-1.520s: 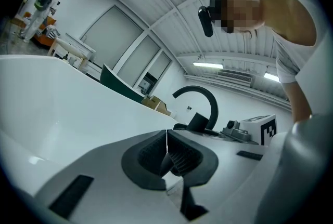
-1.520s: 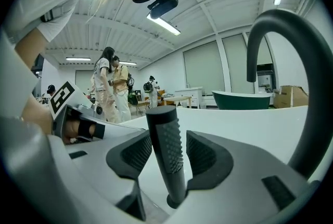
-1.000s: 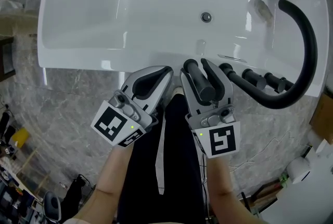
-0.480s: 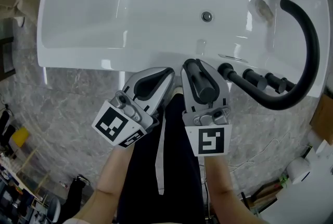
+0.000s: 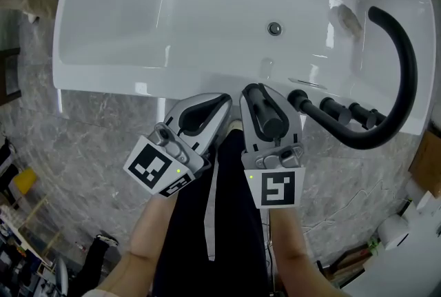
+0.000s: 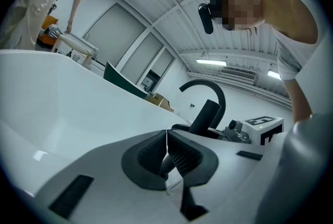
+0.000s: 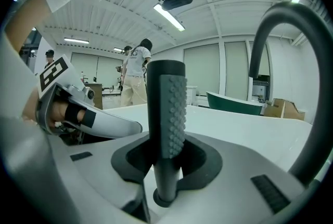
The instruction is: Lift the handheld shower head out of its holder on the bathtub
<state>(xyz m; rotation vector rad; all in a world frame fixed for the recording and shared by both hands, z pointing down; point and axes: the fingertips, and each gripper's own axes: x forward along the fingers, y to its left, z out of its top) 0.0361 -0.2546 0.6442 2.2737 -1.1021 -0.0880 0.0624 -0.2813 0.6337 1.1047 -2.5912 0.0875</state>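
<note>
Bathtub [image 5: 103,75] rim, near edge — shower head [image 7: 169,114] upright in its holder [image 7: 165,199]; my right hand-held gripper [image 5: 262,97] has just been closing onto it; left hand-held gripper [image 5: 222,97] shut, empty. Best lifted straight up — no tilt.

No legible text or labels

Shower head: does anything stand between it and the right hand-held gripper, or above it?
Nothing visible. The right hand-held gripper has just been closing its jaws and grips the shower head; the space above it is free, and the black spout stands apart.
</note>
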